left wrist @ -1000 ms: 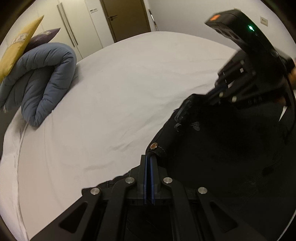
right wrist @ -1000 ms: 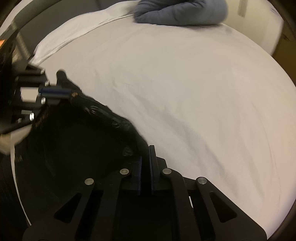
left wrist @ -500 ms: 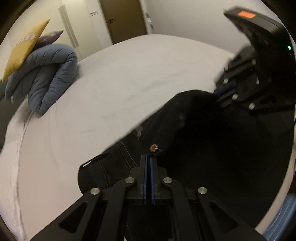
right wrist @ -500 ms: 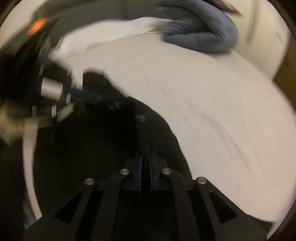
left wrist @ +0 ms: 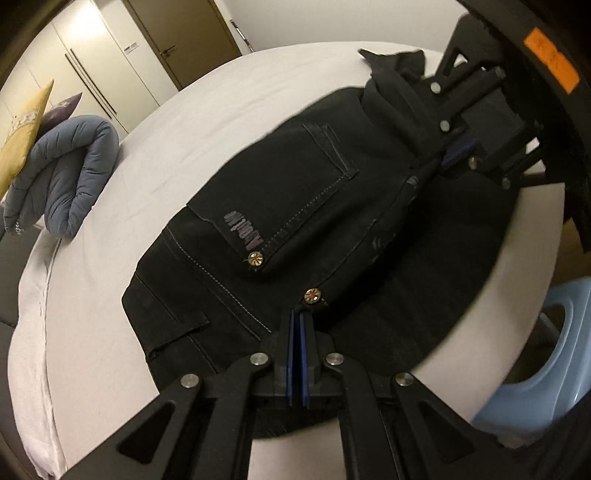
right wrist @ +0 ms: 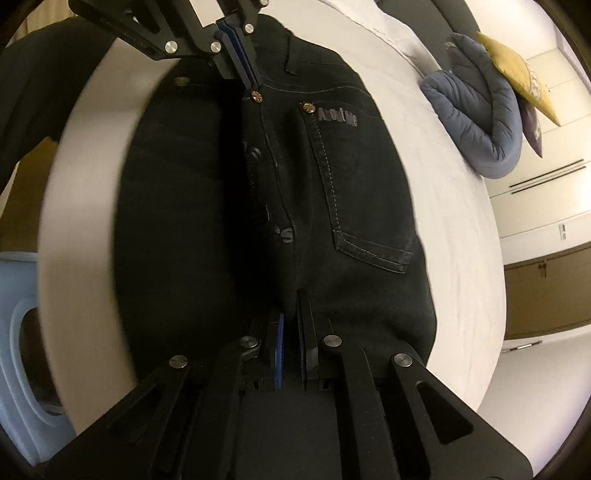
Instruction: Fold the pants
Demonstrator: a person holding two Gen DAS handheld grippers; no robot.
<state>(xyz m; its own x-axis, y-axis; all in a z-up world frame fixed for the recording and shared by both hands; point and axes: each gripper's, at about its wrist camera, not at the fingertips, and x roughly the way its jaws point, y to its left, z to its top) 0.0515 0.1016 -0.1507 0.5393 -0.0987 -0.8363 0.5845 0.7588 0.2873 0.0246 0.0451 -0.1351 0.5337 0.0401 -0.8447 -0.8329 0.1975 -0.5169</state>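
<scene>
Black jeans (left wrist: pixel 295 192) lie on the white bed (left wrist: pixel 177 122), back pocket up, with grey lettering and brass rivets. My left gripper (left wrist: pixel 297 317) is shut on the waistband edge beside a rivet. My right gripper (right wrist: pixel 291 306) is shut on the jeans (right wrist: pixel 332 192) at the crotch end. Each gripper shows in the other's view: the right one (left wrist: pixel 458 147) at the upper right, the left one (right wrist: pixel 240 62) at the top. Part of the jeans drapes dark between the two grippers.
A rolled grey-blue duvet (left wrist: pixel 70 173) with a yellow pillow (left wrist: pixel 22 133) lies at the bed's far side. A pale blue plastic stool (left wrist: pixel 546 362) stands beside the bed. Wardrobe doors and a brown door (left wrist: pixel 184 33) are behind.
Both grippers have swung the jeans over, so the back pocket side now lies spread face up on the bed. The grippers stay shut on the fabric.
</scene>
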